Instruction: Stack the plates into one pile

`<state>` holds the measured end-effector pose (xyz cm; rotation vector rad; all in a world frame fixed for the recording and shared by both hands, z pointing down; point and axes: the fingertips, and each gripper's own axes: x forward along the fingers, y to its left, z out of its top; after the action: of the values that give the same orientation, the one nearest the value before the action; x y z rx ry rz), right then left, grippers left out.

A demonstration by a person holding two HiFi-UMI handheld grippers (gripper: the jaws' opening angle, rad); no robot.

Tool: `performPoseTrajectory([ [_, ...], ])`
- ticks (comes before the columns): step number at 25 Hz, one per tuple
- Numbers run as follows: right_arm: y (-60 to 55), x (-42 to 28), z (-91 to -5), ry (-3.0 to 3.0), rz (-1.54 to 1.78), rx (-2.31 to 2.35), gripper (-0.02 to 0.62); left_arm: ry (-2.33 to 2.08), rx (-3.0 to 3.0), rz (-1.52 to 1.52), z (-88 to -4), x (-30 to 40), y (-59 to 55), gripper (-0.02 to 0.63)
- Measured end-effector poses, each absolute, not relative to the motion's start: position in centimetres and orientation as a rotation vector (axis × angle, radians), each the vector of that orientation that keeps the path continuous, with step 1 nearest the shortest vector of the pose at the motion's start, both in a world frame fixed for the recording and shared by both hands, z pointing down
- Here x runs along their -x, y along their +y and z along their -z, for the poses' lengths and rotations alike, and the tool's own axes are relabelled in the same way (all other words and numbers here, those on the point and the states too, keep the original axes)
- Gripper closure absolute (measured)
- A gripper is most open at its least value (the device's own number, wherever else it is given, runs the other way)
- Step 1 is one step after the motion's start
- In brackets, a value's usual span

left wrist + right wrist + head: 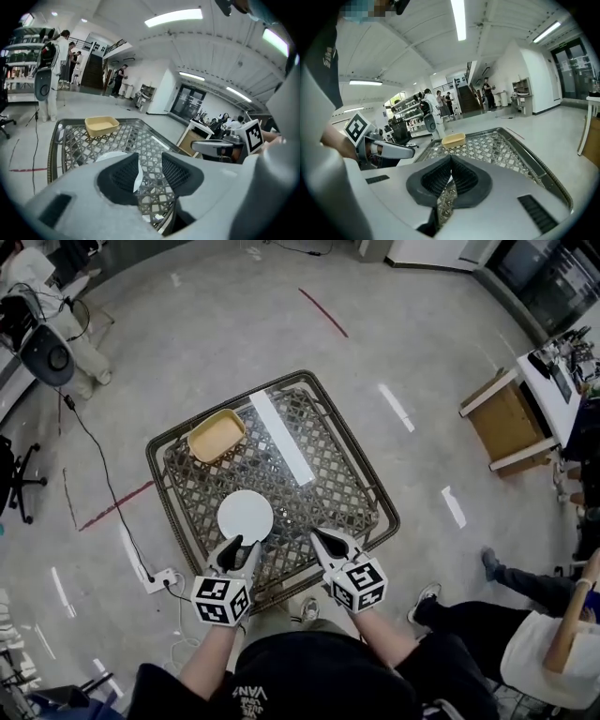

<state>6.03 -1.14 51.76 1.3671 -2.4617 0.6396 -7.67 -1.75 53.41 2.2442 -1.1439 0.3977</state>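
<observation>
One white round plate [246,517] lies on the near half of the lattice table [366,486]; in the left gripper view the plate [108,156] shows just past the jaws. A tan rectangular dish [217,435] [101,125] [453,139] sits at the table's far left. My left gripper [242,547] [150,163] hovers over the plate's near edge, jaws partly apart with nothing between them. My right gripper [318,536] [450,174] is raised just right of the plate, its jaws shut together and holding nothing. Each gripper shows in the other's view: right gripper [216,147], left gripper [390,151].
A power strip [161,579] and a black cable lie on the floor left of the table. A wooden cabinet [507,420] stands at the right, and a seated person's legs [525,589] reach in from the lower right. Several people stand far off.
</observation>
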Motion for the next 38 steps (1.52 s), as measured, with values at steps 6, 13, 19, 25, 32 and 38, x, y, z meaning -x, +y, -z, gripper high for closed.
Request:
performPoseTrajectory([
  [6, 3.7, -9.6, -46.4, -2.549, -0.561, -1.449, 0.595, -1.185, -2.441, -0.311, -46.7, 4.2, 2.0, 0.562],
  [13, 8.9, -12.1, -40.9, -2.663, -0.415, -1.47, 0.595, -1.218, -2.566, -0.247, -42.2, 2.3, 7.5, 0.58],
  [19, 13.2, -13.3, -38.4, -2.735, -0.333, -1.454, 0.595, -1.248, -2.614, -0.244, -40.7, 1.7, 11.8, 0.583],
  [25, 16.6, -14.1, -37.8, -2.747, -0.314, -1.447, 0.595, -1.266, -2.643, -0.243, -40.2, 1.1, 15.0, 0.584],
  [32, 18.9, -15.1, -37.6, -2.744, -0.28, -1.442, 0.595, -1.241, -2.684, -0.22, -39.4, -0.7, 16.8, 0.586],
  [38, 19.0, -15.3, -36.9, -2.747, -0.233, -1.429, 0.597, -1.278, -2.667, -0.19, -38.8, -0.4, 17.0, 0.586],
])
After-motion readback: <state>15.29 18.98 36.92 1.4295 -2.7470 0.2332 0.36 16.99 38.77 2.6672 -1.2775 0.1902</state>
